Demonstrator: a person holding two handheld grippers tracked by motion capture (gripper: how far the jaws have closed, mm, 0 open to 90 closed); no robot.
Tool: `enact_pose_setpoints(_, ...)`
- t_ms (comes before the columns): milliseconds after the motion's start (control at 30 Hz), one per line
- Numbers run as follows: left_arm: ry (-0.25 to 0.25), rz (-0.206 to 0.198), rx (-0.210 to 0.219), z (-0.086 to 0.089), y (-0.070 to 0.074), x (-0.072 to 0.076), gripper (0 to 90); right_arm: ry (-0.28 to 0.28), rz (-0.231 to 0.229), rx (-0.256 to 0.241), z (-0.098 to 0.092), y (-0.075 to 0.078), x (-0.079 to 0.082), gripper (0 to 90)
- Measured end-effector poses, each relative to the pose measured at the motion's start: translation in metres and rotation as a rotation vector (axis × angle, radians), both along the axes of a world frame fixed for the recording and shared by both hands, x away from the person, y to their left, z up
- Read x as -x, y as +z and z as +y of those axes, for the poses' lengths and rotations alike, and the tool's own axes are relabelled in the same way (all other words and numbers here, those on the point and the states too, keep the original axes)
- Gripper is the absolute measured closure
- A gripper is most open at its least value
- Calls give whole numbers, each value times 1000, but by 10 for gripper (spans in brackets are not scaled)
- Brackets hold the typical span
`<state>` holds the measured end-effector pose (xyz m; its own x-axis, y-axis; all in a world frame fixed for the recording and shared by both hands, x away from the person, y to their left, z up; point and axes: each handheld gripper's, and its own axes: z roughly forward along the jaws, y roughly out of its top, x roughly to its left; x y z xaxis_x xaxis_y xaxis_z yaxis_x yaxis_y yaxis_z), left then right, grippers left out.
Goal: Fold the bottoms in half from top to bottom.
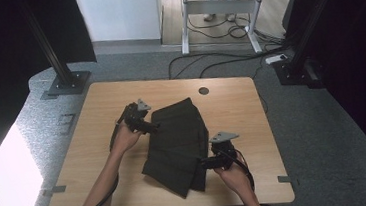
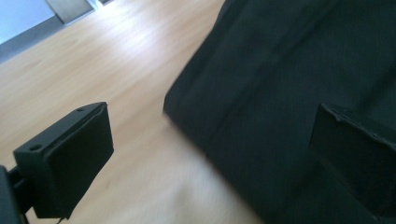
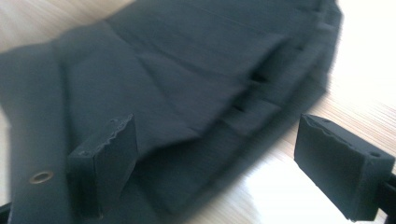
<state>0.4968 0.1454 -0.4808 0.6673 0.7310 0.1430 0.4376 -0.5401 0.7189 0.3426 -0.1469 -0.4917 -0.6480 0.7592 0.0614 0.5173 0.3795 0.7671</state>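
Observation:
A folded black garment [image 1: 179, 143] lies in the middle of the wooden table [image 1: 100, 100]. My left gripper [image 1: 154, 127] is at its left edge, open; in the left gripper view the black garment [image 2: 289, 84] reaches under the right jaw while the left jaw stands over bare wood. My right gripper [image 1: 202, 162] is at the garment's lower right edge, also open. In the right gripper view the dark cloth [image 3: 177, 93] with its belt loops and a metal eyelet [image 3: 40, 177] spreads between and beyond the jaws, nothing pinched.
A round cable hole [image 1: 203, 90] is in the table's far side. Black frame posts [image 1: 51, 49] stand on the floor at the far left and far right. Cables [image 1: 217, 60] trail on the carpet behind the table, under a white desk [image 1: 222, 4].

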Motion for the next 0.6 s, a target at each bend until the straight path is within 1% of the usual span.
enact_pose_setpoints(33, -1, 5, -2, -5, -1, -5, 0, 8, -1, 2, 4, 1, 1, 130)
enact_pose_setpoints(133, 1, 8, -28, -18, -8, -16, 0, 10, 1, 7, 16, -1, 5, 130)
enact_pose_setpoints(200, 7, 17, -50, -25, -15, -22, 0, 8, 8, 16, 23, -6, 6, 130)
enact_pose_setpoints(267, 27, 23, -87, -30, -23, -27, 0, 9, 21, 42, 28, -14, 6, 129)
enact_pose_setpoints(300, 42, 27, -96, -31, -26, -28, 0, 3, 31, 54, 31, -19, 6, 129)
enact_pose_setpoints(367, 63, 32, -108, -31, -30, -29, 0, 1, 43, 81, 33, -27, 4, 127)
enact_pose_setpoints(400, 68, 33, -129, -30, -32, -30, 0, -4, 49, 91, 34, -30, 3, 124)
enact_pose_setpoints(467, 81, 44, -147, -25, -35, -30, 0, -18, 60, 94, 35, -35, 1, 119)
enact_pose_setpoints(500, 90, 53, -145, -22, -36, -30, 0, -23, 64, 94, 35, -37, 0, 120)
enact_pose_setpoints(600, 118, 87, -126, -12, -39, -30, 0, -51, 62, 115, 31, -40, -4, 131)
